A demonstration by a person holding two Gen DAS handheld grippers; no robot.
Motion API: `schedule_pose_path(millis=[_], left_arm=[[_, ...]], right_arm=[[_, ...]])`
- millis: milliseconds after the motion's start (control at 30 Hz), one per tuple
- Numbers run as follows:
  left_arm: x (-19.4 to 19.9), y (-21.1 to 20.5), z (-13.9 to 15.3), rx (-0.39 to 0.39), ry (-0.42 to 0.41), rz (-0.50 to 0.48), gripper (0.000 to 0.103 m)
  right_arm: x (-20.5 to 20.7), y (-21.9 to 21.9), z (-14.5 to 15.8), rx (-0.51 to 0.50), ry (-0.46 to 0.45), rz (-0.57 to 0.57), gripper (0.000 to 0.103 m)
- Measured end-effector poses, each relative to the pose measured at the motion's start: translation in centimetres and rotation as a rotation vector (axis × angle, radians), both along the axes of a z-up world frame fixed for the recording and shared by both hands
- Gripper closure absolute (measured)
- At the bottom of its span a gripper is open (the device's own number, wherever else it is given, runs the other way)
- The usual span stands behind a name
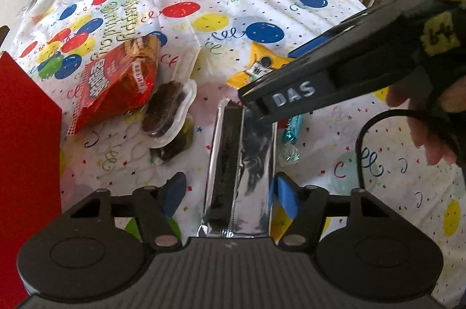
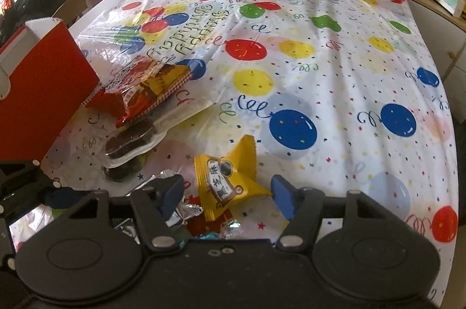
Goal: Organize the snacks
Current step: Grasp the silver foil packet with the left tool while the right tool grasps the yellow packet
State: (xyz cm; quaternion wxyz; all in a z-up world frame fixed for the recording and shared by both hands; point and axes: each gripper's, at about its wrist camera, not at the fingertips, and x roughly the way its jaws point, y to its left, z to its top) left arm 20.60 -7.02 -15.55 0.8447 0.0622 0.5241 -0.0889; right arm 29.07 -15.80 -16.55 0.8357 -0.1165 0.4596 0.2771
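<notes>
Silver foil packet (image 1: 241, 163) lies between the left gripper (image 1: 230, 196) fingers, long axis running 6 to 12 o'clock along the gripper's own line. Left jaws spread; the right pad looks to touch the packet edge, the left pad sits clear, so nothing is clenched yet. Left hand is nearer to it.

Right gripper (image 2: 227, 196) hangs released over the yellow sachet (image 2: 230, 180), which lies just ahead between its fingers, long axis tilted toward 1 o'clock. In the left wrist view its nose sits over the packet's far end at 12 o'clock.

Red box (image 2: 43, 75) stands at 9 to 10 o'clock, probably the destination. Red snack bag (image 1: 116, 84) and cookie tray (image 1: 169, 110) lie beside it on the tablecloth (image 2: 335, 75).
</notes>
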Motion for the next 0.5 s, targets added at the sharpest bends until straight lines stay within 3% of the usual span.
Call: schedule_pose_path(millis=[200, 233, 500], left_arm=[[0.0, -0.3, 0.1, -0.02, -0.014, -0.024, 0.058], [0.0, -0.3, 0.1, -0.02, -0.017, -0.027, 0.06], [-0.3, 0.4, 0.3, -0.053, -0.02, 0.011, 0.061]], right_arm=[[-0.4, 0.5, -0.3, -0.034, -0.028, 0.023, 0.057], [-0.4, 0.5, -0.2, -0.033, -0.033, 0.021, 0.064], [-1.1, -0.4, 0.2, 0.025, -0.016, -0.031, 0.079]])
